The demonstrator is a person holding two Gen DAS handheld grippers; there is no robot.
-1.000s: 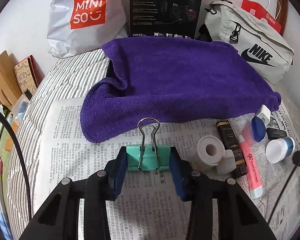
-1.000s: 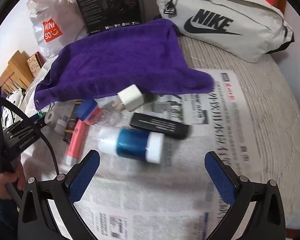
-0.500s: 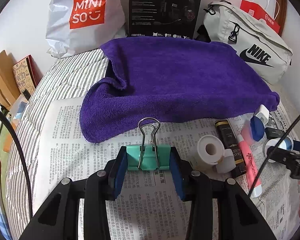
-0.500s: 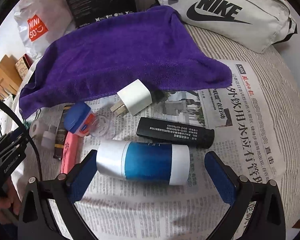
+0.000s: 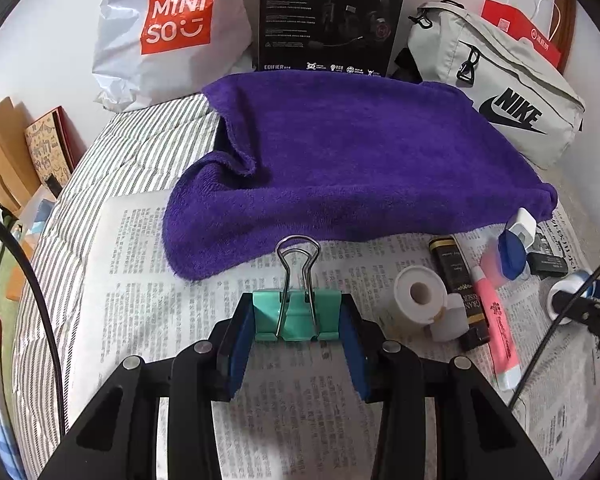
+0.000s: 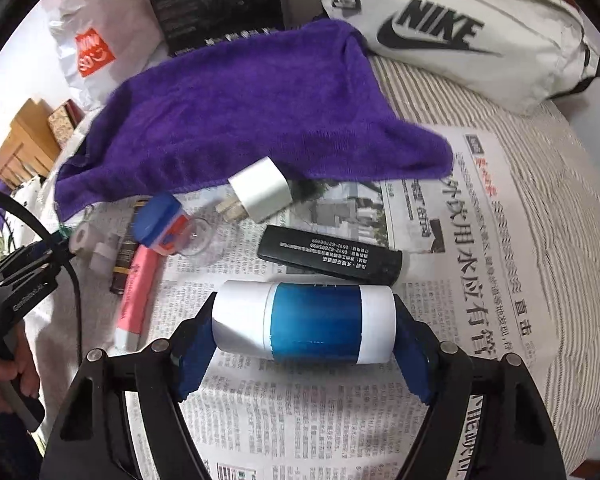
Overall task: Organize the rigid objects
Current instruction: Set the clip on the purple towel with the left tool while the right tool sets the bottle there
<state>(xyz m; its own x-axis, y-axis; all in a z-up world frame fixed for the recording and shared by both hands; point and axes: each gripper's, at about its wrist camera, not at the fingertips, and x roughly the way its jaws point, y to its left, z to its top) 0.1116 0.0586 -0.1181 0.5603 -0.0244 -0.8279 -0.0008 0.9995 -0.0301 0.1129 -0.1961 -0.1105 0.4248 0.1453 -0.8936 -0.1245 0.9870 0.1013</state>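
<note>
A teal binder clip [image 5: 268, 312] stands on the newspaper [image 5: 140, 280] with its wire handles up, and my left gripper [image 5: 298, 308] is shut on it. A blue and white bottle [image 6: 312, 320] lies on its side across my right gripper [image 6: 304, 320]. Those jaws are closing, and the blue pads [image 6: 414, 364] touch both ends of the bottle. Behind it lie a black stick [image 6: 332, 256], a white charger [image 6: 260, 192], a blue-capped clear container [image 6: 160, 224] and a pink highlighter [image 6: 136, 288]. A white tape roll [image 5: 420, 292] and a black-and-gold box [image 5: 456, 280] sit right of the clip.
A purple towel [image 5: 340, 160] is spread behind the objects. At the back stand a Miniso bag [image 5: 172, 28], a black headset box [image 5: 332, 16] and a white Nike bag [image 6: 460, 32]. Striped bedding [image 6: 560, 200] surrounds the paper. A hand [image 6: 4, 376] holds the left gripper.
My right gripper moved up to the bottle and its jaws narrowed from wide apart until the pads reached the bottle's ends. The left gripper and clip stayed still.
</note>
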